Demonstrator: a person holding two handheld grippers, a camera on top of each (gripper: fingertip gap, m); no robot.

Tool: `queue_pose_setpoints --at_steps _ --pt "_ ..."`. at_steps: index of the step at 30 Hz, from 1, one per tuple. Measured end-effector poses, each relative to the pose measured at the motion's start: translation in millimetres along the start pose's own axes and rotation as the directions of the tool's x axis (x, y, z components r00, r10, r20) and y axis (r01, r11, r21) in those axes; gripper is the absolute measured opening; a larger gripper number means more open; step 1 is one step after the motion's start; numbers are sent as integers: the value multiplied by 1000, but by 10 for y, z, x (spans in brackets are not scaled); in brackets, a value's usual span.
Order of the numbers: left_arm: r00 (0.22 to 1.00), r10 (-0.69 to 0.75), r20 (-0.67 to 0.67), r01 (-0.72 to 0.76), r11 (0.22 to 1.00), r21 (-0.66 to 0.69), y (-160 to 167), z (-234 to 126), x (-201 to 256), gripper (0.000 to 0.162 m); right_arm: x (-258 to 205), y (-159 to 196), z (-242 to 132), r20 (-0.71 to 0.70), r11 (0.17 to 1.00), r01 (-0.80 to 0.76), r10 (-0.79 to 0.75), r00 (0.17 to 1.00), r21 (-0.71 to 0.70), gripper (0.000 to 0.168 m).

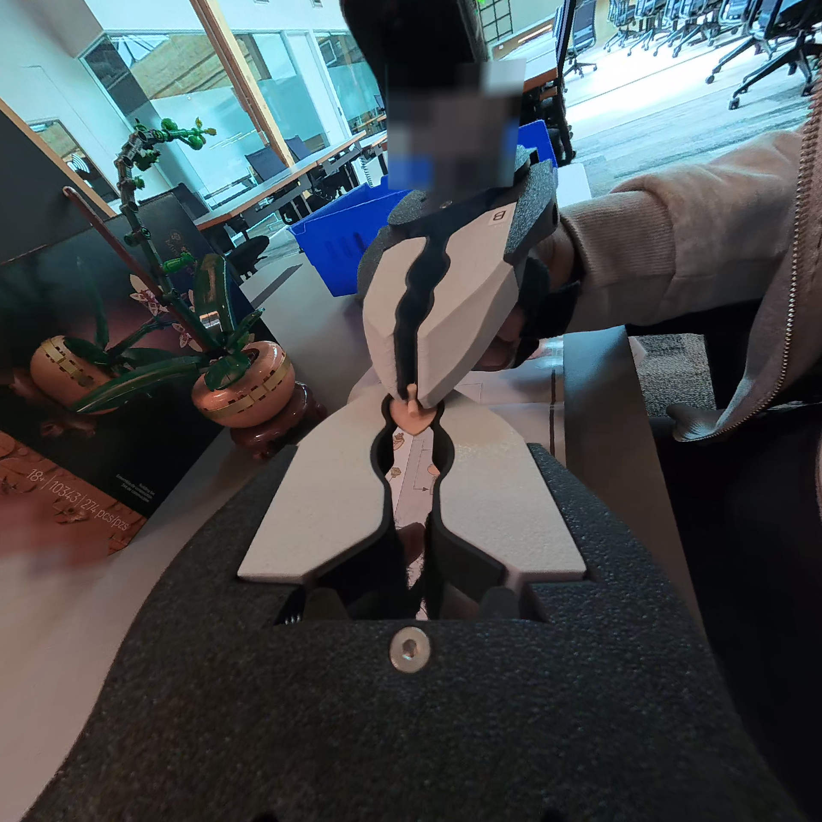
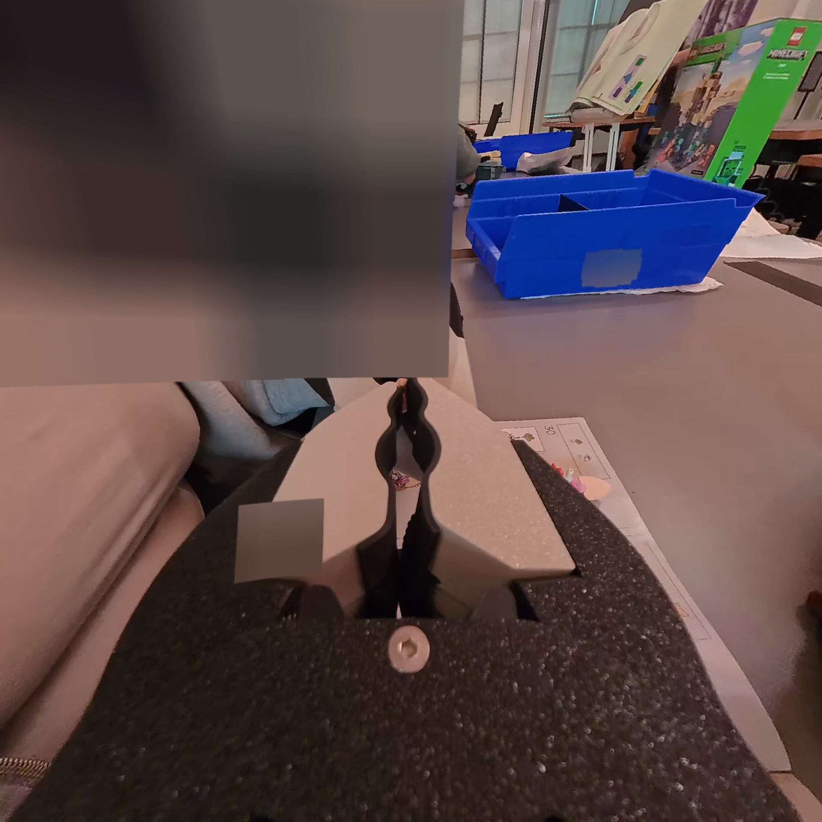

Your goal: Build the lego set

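Here, a small peach petal piece [image 1: 413, 418] is pinched at the tips of the left tongs [image 1: 413, 411], above an open instruction booklet [image 1: 511, 391] on the grey worktop [image 1: 311, 347]. The right tongs [image 1: 411, 391] come down from above, closed on a thin peach peg [image 1: 412, 392] touching the petal. To the left stand a brick orchid in a pink pot [image 1: 244, 387] and its dark box [image 1: 89, 436]. Behind sits a blue bin [image 2: 600, 240].

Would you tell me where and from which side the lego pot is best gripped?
Grip the pot across its round belly, coming from the right, over the open table. The leaves spread left, the stem rises overhead, and the box stands close behind.
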State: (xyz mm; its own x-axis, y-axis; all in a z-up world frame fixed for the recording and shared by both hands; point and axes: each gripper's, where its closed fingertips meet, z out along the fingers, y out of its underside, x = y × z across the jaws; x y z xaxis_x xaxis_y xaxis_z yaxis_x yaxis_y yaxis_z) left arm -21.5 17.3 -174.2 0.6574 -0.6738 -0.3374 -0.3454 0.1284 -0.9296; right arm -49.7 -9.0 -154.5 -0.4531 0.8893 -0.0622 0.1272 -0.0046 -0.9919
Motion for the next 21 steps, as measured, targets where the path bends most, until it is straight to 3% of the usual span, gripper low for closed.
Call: queue_pose_setpoints --at_steps 11,16,18,21 --pt "1000 -21 18 22 998 -58 79 12 -45 10 73 49 35 -94 998 40 -45 995 -56 3" --pt "998 -65 -3 65 998 -27 73 1 -41 10 174 -10 -142 -173 995 50 -64 983 -86 21" --pt "995 -102 -17 101 995 -7 83 -15 -54 10 187 -2 -308 -184 988 38 -66 981 -150 22" --pt "987 -153 -39 153 988 12 108 -45 -71 10 242 259 -580 -224 929 -16 -72 972 -370 24"
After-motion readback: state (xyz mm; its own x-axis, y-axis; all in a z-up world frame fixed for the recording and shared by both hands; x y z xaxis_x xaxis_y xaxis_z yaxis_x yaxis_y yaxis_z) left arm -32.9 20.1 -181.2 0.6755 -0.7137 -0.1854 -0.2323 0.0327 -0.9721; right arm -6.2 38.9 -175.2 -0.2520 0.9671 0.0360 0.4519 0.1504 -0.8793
